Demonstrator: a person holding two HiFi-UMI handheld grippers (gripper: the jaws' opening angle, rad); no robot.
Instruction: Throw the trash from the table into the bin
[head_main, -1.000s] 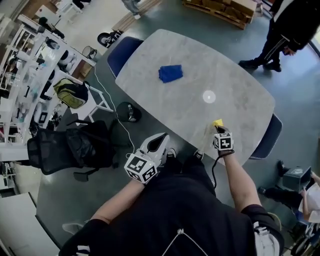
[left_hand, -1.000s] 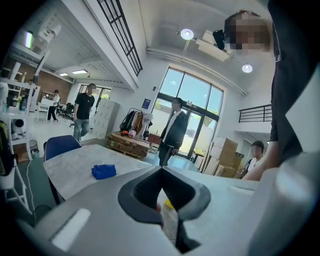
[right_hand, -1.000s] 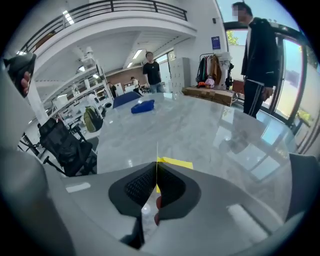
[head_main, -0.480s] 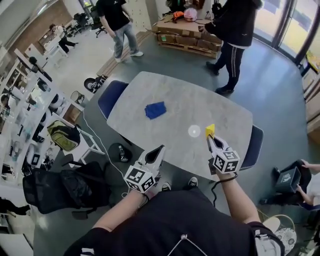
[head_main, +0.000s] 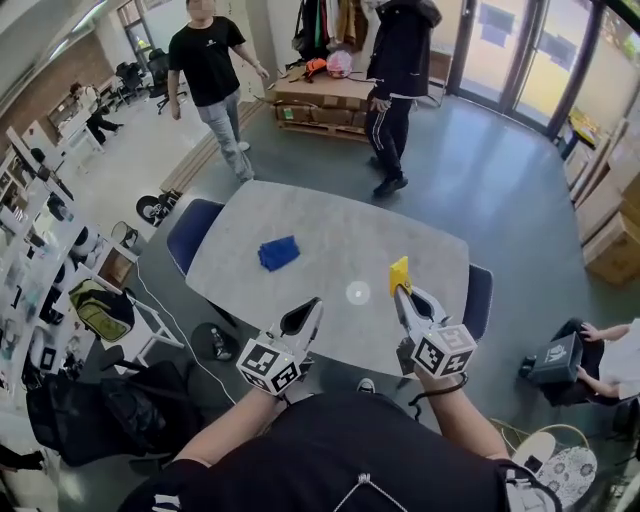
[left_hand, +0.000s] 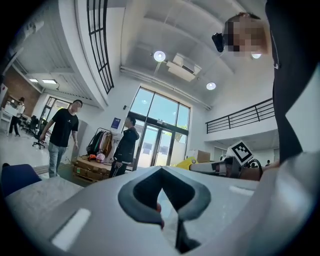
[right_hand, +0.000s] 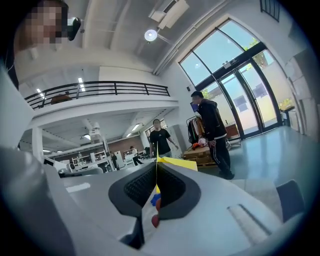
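My right gripper (head_main: 402, 287) is shut on a yellow scrap of paper (head_main: 399, 273), held up above the near right part of the grey oval table (head_main: 320, 225). In the right gripper view the yellow paper (right_hand: 177, 163) sticks out from between the closed jaws. My left gripper (head_main: 308, 312) hangs over the table's near edge, jaws together with nothing in them. A blue crumpled piece (head_main: 278, 252) lies on the table's left half. No bin shows in any view.
A small white disc (head_main: 357, 293) lies on the table near my grippers. Blue chairs (head_main: 190, 228) stand at the table's left and right. Two people (head_main: 216, 72) stand beyond the table near a pallet of boxes (head_main: 322, 100). Shelves and a black chair crowd the left.
My right gripper has lifted the yellow paper off the table's near edge and now holds it raised. My head has tipped up, so the people and far room came into view.
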